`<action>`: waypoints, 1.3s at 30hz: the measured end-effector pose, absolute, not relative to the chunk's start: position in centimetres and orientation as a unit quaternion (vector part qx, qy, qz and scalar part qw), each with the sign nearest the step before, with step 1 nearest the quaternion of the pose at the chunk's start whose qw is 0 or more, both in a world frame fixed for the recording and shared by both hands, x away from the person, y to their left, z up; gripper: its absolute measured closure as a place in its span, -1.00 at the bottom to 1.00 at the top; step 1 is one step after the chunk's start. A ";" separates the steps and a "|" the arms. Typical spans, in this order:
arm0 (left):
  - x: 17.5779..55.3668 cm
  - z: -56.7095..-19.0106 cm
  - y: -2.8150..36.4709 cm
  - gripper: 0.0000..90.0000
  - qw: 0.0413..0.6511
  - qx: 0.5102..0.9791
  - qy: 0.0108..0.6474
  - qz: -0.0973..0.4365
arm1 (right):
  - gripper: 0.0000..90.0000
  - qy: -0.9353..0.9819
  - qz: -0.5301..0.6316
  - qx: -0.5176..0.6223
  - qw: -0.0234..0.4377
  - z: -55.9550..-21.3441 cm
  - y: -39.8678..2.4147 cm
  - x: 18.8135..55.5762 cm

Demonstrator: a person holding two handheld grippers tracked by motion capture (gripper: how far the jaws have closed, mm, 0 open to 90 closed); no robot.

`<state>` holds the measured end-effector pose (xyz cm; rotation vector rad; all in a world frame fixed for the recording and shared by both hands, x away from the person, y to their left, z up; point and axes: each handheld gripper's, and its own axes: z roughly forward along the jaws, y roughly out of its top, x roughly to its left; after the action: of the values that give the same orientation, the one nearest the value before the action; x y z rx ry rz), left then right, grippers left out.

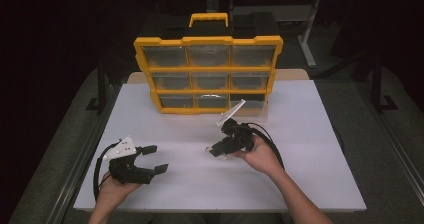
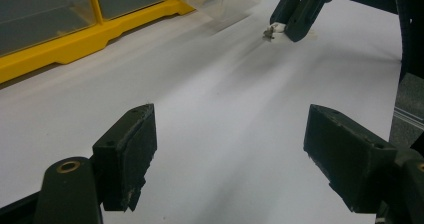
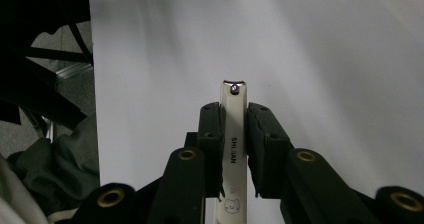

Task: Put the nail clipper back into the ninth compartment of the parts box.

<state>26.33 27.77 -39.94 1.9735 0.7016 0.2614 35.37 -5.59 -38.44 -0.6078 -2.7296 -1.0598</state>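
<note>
A white nail clipper (image 3: pixel 233 134) with a small cat print stands between the two black pads of my right gripper (image 3: pixel 234 111), which is shut on it; its metal tip pokes out past the fingertips. In the high view that right gripper (image 1: pixel 216 150) hovers over the middle of the white table (image 1: pixel 310 149), pointing left, and the clipper's pale end (image 2: pixel 274 30) shows in its jaws in the left gripper view. My left gripper (image 1: pixel 156 159) rests at the front left, its jaws wide apart with nothing between them (image 2: pixel 227 144).
A yellow organizer case (image 1: pixel 207 74) with clear drawers stands upright at the back of the table. One clear drawer (image 1: pixel 250 106) at its lower right is pulled out. Dark floor and table legs surround the table.
</note>
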 end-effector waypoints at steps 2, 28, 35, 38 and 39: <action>26.3 -39.9 27.8 -0.53 0.493 0.813 0.290 0.107 | 0.69 -0.912 -0.353 -0.195 0.074 -38.0 -5.7 35.5; 26.3 -39.9 28.0 -0.53 0.496 0.810 0.295 0.102 | 0.69 -0.898 -0.389 -0.191 0.076 -34.1 -8.4 37.9; 26.3 -40.0 28.0 -0.53 0.495 0.811 0.296 0.101 | 0.69 -0.898 -0.394 -0.185 0.062 -32.9 -9.2 39.1; 26.3 -39.9 28.0 -0.53 0.493 0.813 0.293 0.102 | 0.69 -0.897 -0.394 -0.190 0.059 -32.5 -9.5 39.3; 26.3 -39.9 28.0 -0.53 0.492 0.814 0.292 0.103 | 0.69 -0.897 -0.395 -0.191 0.058 -32.2 -9.6 39.5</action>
<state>26.31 27.99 -39.92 1.9742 0.7089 0.2488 39.49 -9.61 -32.24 -0.5787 -2.7179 -1.1962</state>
